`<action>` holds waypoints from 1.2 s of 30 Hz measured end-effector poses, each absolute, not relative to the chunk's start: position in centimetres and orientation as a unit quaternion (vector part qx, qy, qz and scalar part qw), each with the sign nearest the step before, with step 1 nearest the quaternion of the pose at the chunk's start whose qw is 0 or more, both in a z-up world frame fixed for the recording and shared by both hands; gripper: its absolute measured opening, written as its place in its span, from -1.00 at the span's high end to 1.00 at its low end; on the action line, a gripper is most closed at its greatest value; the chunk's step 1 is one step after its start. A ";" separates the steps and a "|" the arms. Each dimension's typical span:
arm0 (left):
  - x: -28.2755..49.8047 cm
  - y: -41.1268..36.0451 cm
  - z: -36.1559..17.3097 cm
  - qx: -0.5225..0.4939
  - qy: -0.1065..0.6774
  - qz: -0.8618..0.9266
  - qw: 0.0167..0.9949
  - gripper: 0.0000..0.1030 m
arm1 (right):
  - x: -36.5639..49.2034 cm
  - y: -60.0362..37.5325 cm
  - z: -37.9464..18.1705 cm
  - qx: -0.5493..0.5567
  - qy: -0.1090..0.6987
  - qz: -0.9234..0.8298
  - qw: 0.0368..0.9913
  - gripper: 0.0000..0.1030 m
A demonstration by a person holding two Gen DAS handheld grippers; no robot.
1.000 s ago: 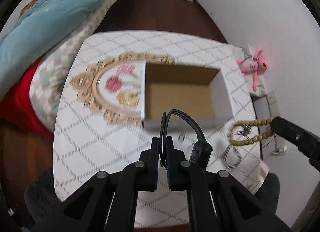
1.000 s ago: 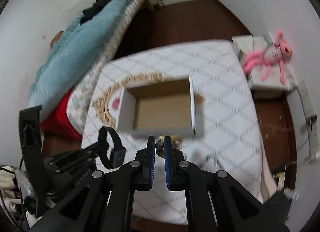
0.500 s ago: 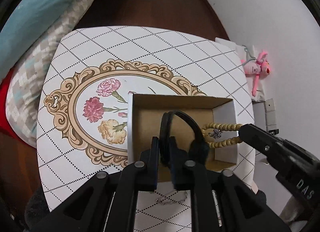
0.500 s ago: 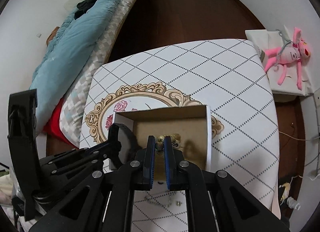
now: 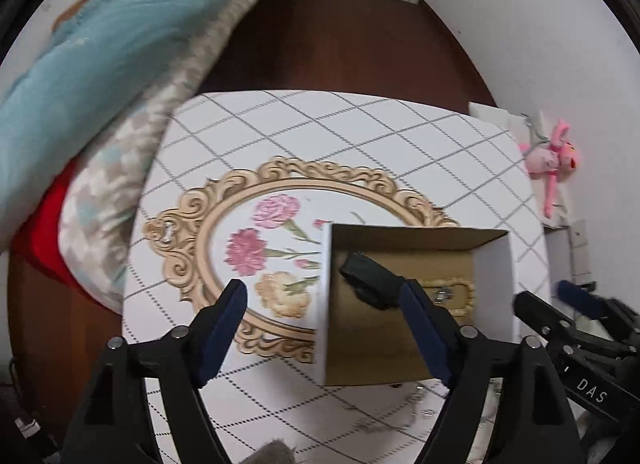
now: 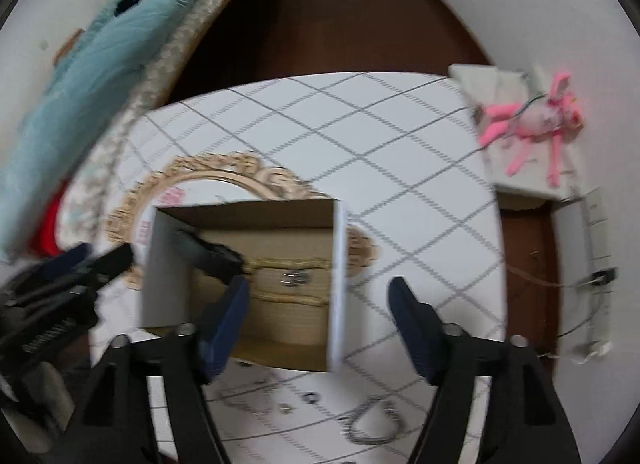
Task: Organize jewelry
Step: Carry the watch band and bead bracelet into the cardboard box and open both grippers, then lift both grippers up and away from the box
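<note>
Hovering left gripper (image 5: 324, 296): jaws just sprang wide, holding nothing.
Right gripper (image 6: 318, 296): same, spread wide.
Open cardboard box (image 5: 493, 284): just beyond.
Black band (image 5: 370, 278): inside box.
Tan bead bracelet (image 6: 288, 278): inside too.

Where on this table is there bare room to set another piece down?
Free: the far half of the table, beyond the cardboard box, and the strip between the box and the table's right edge. Crowded: the near edge, strewn with small silver jewelry; inside the box lie a black band and a beaded bracelet.
</note>
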State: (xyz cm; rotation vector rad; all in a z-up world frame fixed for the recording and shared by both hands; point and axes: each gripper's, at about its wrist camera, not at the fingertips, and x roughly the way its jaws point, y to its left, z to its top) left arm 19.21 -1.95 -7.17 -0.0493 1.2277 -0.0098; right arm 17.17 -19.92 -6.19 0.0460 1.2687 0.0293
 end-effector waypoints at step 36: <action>8.7 -2.7 -1.5 0.001 0.485 0.016 0.874 -1.00 | 6.6 -19.4 1.3 -0.030 0.482 -0.056 0.874 -0.94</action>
